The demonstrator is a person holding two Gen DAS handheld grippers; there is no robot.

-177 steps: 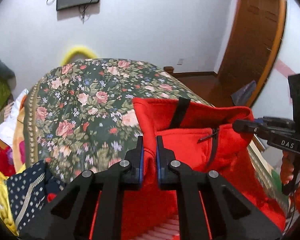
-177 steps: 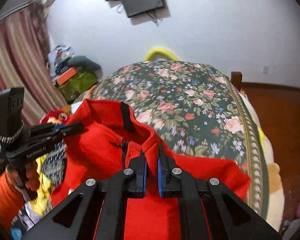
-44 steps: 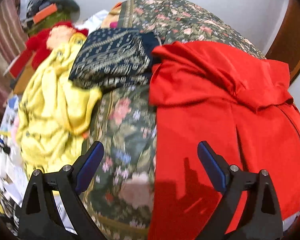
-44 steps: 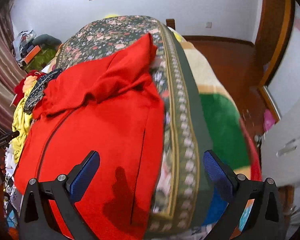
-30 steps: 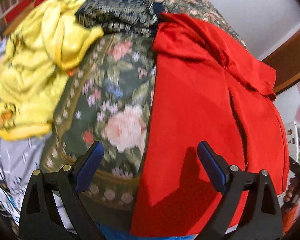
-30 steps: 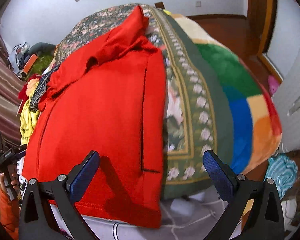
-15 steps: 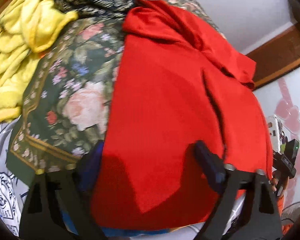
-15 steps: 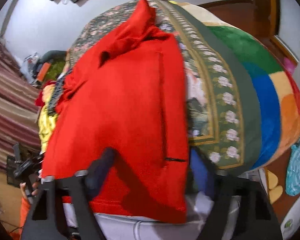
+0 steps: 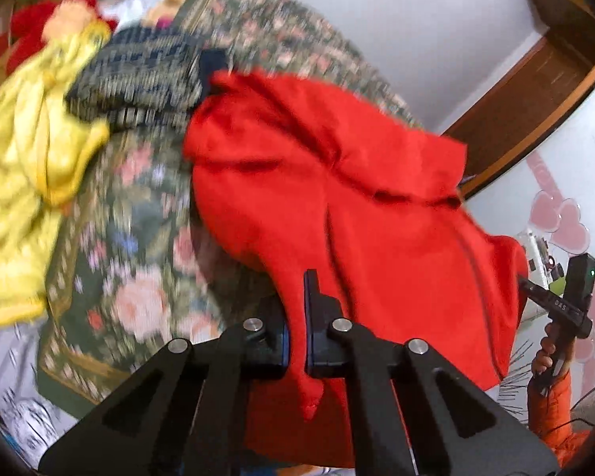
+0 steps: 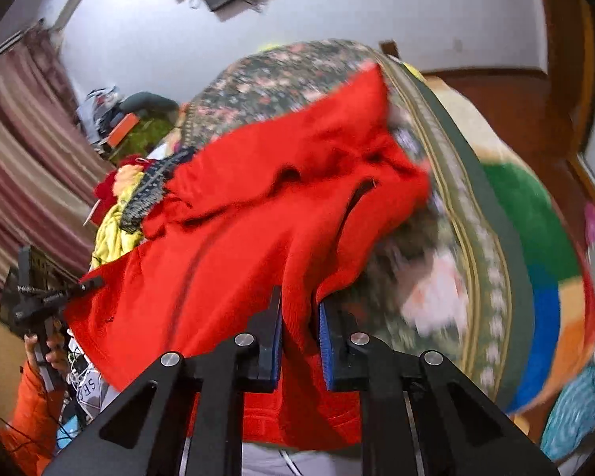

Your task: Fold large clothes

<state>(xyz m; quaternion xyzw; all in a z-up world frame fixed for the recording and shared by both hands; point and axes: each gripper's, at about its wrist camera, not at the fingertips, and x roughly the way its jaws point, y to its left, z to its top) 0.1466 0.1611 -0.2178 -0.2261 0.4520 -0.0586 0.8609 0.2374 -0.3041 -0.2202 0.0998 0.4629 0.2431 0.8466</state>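
- Both grippers had closed since a moment before.
- Left gripper point(image 9: 296, 317) pinched the red jacket point(image 9: 337, 198) hem.
- Right gripper point(image 10: 299, 337) pinched it too.
- Ahead, the jacket lay on the flowery blanket point(image 9: 139, 238).

Yellow cloth point(image 9: 27, 150) heap crowds bed's point(image 9: 139, 238) left edge

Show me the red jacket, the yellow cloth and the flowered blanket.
red jacket point(image 9: 337, 182): left wrist view, middle of its back panel.
yellow cloth point(image 9: 27, 146): left wrist view, bunched middle.
flowered blanket point(image 9: 139, 277): left wrist view, bare patch beside the jacket.
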